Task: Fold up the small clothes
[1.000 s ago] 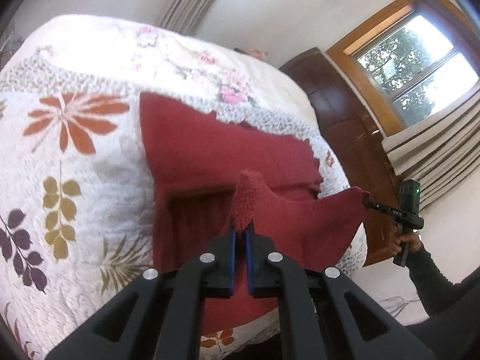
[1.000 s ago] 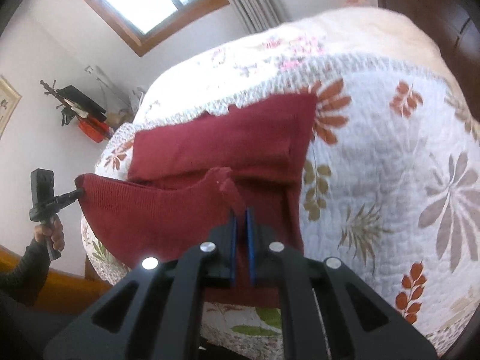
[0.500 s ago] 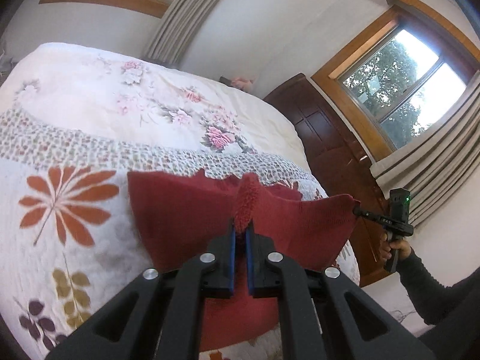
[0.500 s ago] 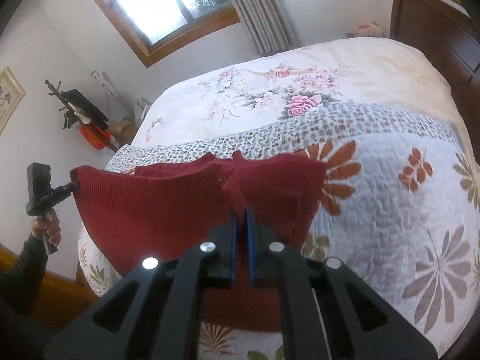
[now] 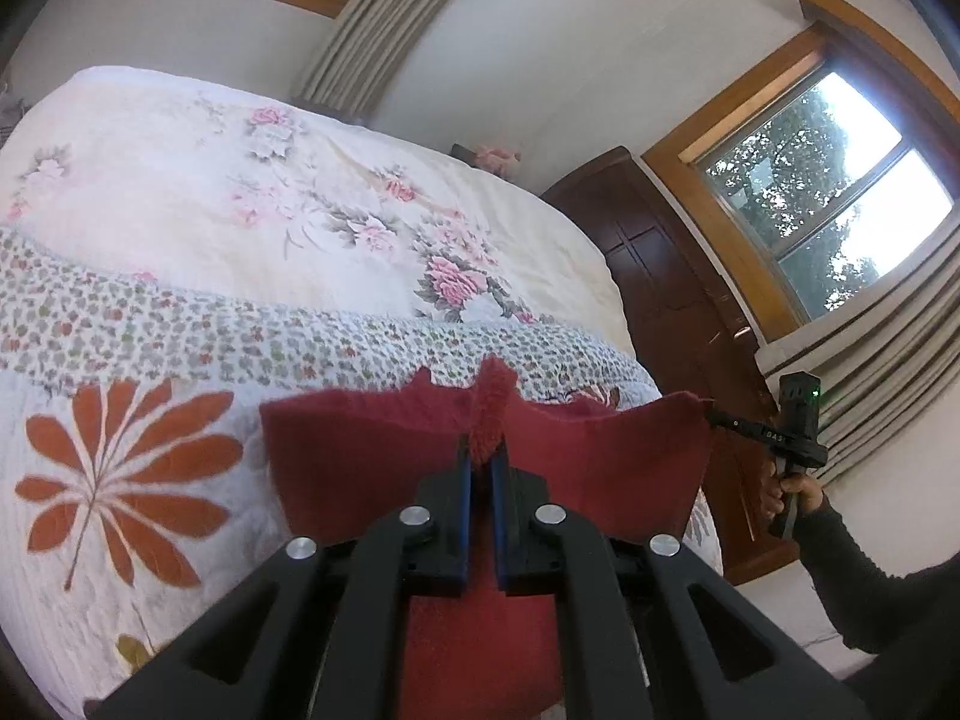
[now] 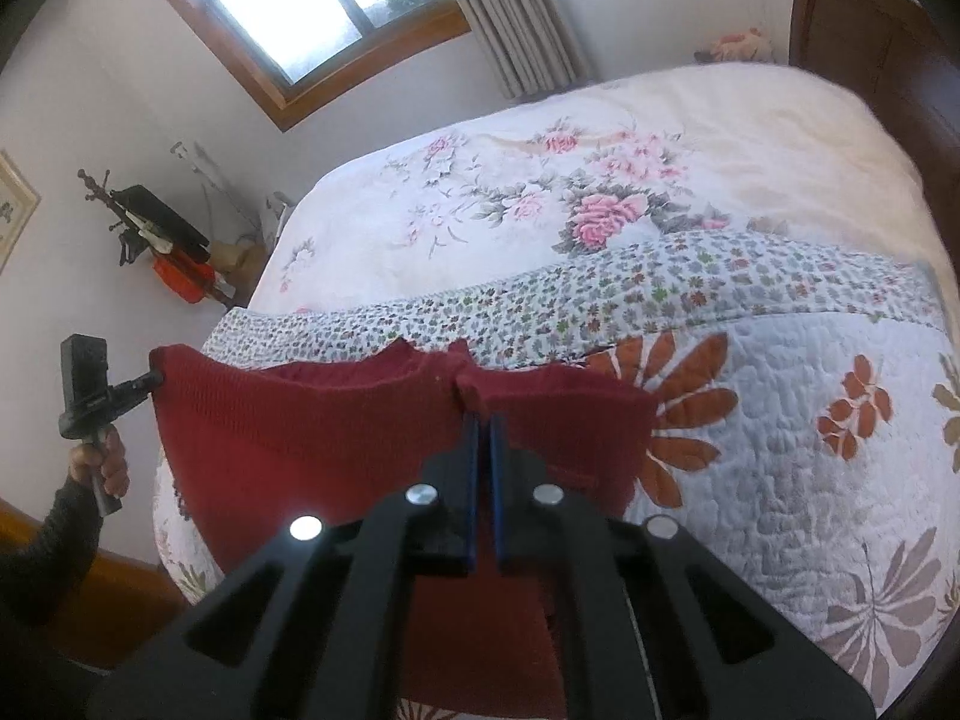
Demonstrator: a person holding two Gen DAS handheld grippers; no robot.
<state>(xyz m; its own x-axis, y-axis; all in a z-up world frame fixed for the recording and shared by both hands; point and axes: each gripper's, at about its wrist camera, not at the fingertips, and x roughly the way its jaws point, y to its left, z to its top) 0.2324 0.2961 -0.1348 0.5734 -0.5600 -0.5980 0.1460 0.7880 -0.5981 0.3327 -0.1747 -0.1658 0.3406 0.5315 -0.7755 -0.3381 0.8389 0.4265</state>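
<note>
A bed [image 5: 180,192] fills most of both views, covered by a quilted floral bedspread [image 6: 780,408] with pink roses on cream at the far end, a band of small flowers across the middle, and large orange leaf shapes nearer the cameras. Behind it stand a dark wooden headboard [image 5: 666,282] and wood-framed windows [image 5: 834,192] hung with pleated beige curtains [image 5: 384,18]. In the right wrist view a coat stand [image 6: 144,228] with dark and red items stands against the wall beside the bed. A dark red knit garment [image 5: 360,462] is held above the near part of the bedspread, its top edge stretched between the two grippers and its lower part hanging down toward the near edge of the bed. The left gripper [image 5: 485,465] has its jaws pressed together on a bunched tuft of the garment's upper edge; in the right wrist view it appears at the far left [image 6: 147,387], gripped by a hand [image 6: 102,462] in a dark sleeve. The right gripper [image 6: 485,420] has its jaws likewise pinching the garment's top edge; in the left wrist view it shows at the right [image 5: 714,417], clamped on the garment's corner, with the person's other hand [image 5: 792,492] around its handle.
</note>
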